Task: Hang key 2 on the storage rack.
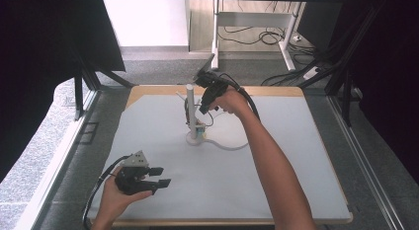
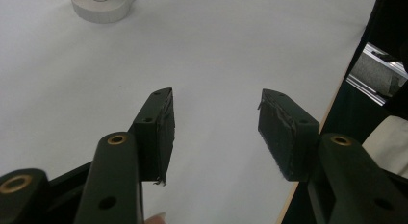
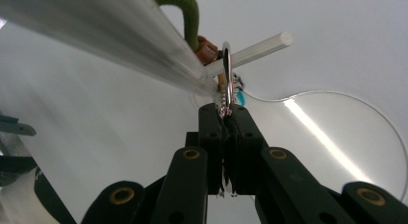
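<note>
A white stand with an upright post (image 1: 190,104) and a round foot (image 2: 101,7) sits at the middle of the table's far half. In the right gripper view a thin side peg (image 3: 255,50) juts from the post (image 3: 110,36). A metal key ring (image 3: 226,65) hangs at that peg beside a green cord loop (image 3: 185,15) and small charms. My right gripper (image 3: 226,111) is shut on the ring's lower edge, and it sits close against the post (image 1: 202,110). My left gripper (image 1: 159,176) rests near the front left corner, open with nothing between its jaws (image 2: 216,96).
A clear rounded plate (image 3: 337,132) lies flat beside the stand's foot. The white mat (image 1: 276,161) covers the wood-edged table. Dark frame posts (image 1: 346,92) stand at both sides, and the table's right edge (image 2: 332,104) is close to my left gripper.
</note>
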Tool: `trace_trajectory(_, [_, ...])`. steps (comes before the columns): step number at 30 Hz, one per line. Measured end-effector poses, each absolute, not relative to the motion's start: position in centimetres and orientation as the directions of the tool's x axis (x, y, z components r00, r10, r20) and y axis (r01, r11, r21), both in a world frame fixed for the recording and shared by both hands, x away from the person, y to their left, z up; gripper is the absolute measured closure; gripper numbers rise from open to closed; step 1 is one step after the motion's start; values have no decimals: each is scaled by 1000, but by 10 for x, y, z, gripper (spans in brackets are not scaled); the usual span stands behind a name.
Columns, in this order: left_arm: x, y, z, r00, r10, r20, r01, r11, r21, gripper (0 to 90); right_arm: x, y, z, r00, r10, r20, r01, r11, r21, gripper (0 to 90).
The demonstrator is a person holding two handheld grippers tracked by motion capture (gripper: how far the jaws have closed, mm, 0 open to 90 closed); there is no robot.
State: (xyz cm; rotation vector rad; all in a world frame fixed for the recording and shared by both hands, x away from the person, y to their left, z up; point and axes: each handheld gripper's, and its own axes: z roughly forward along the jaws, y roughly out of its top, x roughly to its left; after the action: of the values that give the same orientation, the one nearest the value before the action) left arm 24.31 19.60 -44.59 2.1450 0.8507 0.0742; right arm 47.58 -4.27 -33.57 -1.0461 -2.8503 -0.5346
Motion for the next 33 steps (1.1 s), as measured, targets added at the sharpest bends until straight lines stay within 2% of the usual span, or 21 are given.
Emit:
trace_trajectory(8, [245, 196, -446, 775, 591, -223, 547, -450, 706, 476, 464, -47, -332, -777, 607, 166, 625, 712, 320, 694])
trace_trajectory(17, [248, 194, -448, 772, 595, -223, 553, -457, 697, 475, 443, -81, -321, -768, 631, 106, 614, 681, 400, 523])
trace_trajectory(25, [248, 192, -450, 768, 601, -221, 559, -460, 690, 473, 414, -124, -325, -765, 635, 108, 597, 635, 491, 498])
trace_trajectory(33, [246, 196, -446, 763, 611, -211, 558, -458, 692, 471, 370, -169, -349, -792, 600, 114, 546, 611, 574, 490])
